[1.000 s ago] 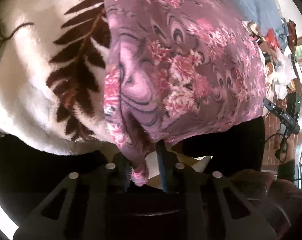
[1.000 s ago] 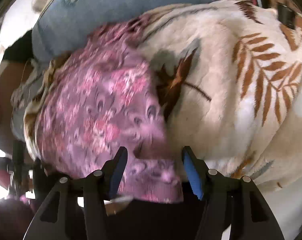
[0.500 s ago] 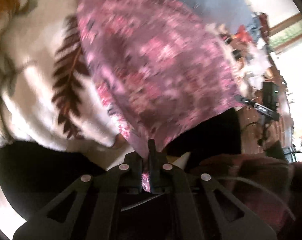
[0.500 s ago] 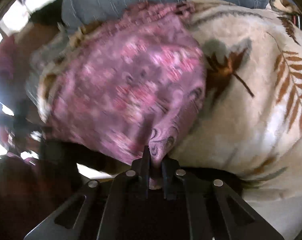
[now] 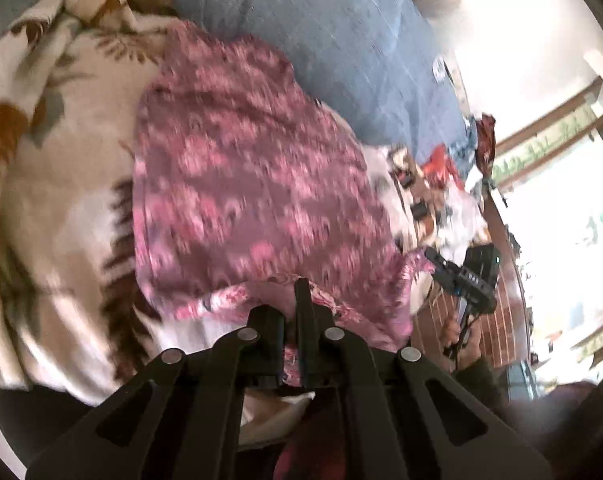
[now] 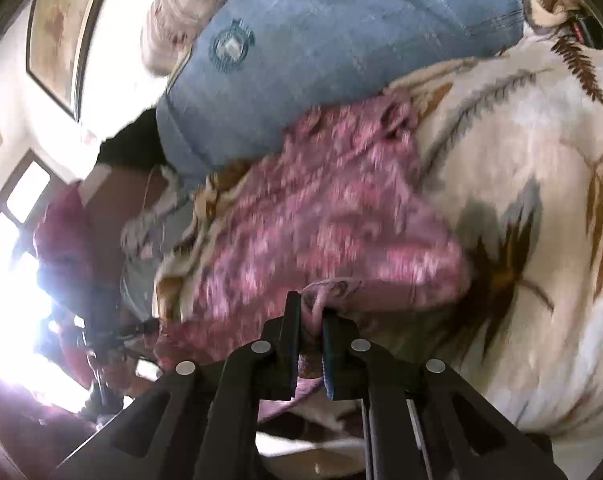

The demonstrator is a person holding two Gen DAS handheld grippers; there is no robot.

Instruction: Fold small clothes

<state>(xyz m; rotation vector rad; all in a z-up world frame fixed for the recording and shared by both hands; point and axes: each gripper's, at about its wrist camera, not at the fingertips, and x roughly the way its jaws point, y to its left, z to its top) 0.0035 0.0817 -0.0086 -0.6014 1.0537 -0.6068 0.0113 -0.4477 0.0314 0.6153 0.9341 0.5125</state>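
A purple-pink floral garment [image 5: 253, 200] lies on a cream blanket with brown leaf prints [image 5: 61, 200]. My left gripper [image 5: 291, 312] is shut on the garment's near edge, which is lifted and curled back over the cloth. In the right wrist view the same garment [image 6: 321, 232] spreads ahead, and my right gripper [image 6: 311, 316] is shut on its other near corner, also raised off the blanket [image 6: 521, 200]. Both views are motion-blurred.
A blue-grey pillow [image 5: 341, 40] with a round badge [image 6: 231, 46] lies beyond the garment. Clutter and a black device [image 5: 469, 276] stand on the floor at the bed's side. Bright windows [image 6: 13, 280] glare at the edge.
Both grippers closed on the garment's near corners, then lifted them and carried them forward over the cloth. The pillow and room beyond have come into view.
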